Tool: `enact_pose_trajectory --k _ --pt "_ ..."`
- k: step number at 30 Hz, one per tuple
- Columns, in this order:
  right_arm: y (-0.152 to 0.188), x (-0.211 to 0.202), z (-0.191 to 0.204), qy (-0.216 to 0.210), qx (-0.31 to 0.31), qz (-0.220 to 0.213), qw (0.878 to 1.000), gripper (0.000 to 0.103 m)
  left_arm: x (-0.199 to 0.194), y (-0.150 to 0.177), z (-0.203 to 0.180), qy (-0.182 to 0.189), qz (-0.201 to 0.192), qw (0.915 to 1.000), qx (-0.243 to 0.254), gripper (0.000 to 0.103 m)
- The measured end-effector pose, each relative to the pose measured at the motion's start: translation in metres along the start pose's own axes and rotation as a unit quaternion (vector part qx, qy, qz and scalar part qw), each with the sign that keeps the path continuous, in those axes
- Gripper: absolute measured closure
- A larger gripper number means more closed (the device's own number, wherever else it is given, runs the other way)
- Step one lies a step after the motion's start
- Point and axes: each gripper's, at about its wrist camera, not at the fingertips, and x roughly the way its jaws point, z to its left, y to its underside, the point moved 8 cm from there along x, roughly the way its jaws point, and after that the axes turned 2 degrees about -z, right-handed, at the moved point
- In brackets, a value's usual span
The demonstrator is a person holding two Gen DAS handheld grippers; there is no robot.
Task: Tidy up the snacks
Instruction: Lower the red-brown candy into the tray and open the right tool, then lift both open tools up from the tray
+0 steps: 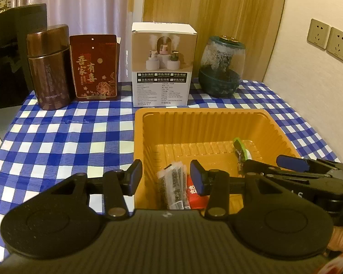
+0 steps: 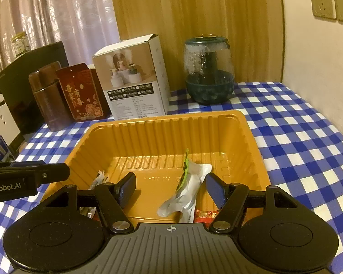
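The left wrist view looks down over the near rim of a ribbed orange plastic tray that sits on a desk covered in blue-and-white checked cloth. Left to right inside the tray lie a clear packet of dark speckled snack sticks, a small red packet just beside it, and, further right, a white snack pouch with a green end. The left gripper straddles the tray's near left wall, one blue-padded finger outside and one inside; its fingers stand apart and press on nothing that I can see.

In the right wrist view the right gripper hangs over the same tray with its fingers spread wide, and the white pouch lies loose between them, touching neither pad. It reads as released onto the tray floor, with another red wrapper near the right finger.

To finish this step well, the right hand should lift straight up and back so neither pad drags the pouch out again. The left fingers should stay clear of the thin tray wall, which looks light enough to tip or slide. Whether more snacks wait outside the tray cannot be told from here.
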Motion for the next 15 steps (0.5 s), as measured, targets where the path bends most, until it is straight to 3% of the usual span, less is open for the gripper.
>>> enact_pose_trajectory --k 15 --pt "-0.011 -0.020 0.008 0.027 -0.046 -0.030 0.998 0.035 -0.019 0.007 -0.003 -0.016 -0.010 0.9997 0.016 0.059"
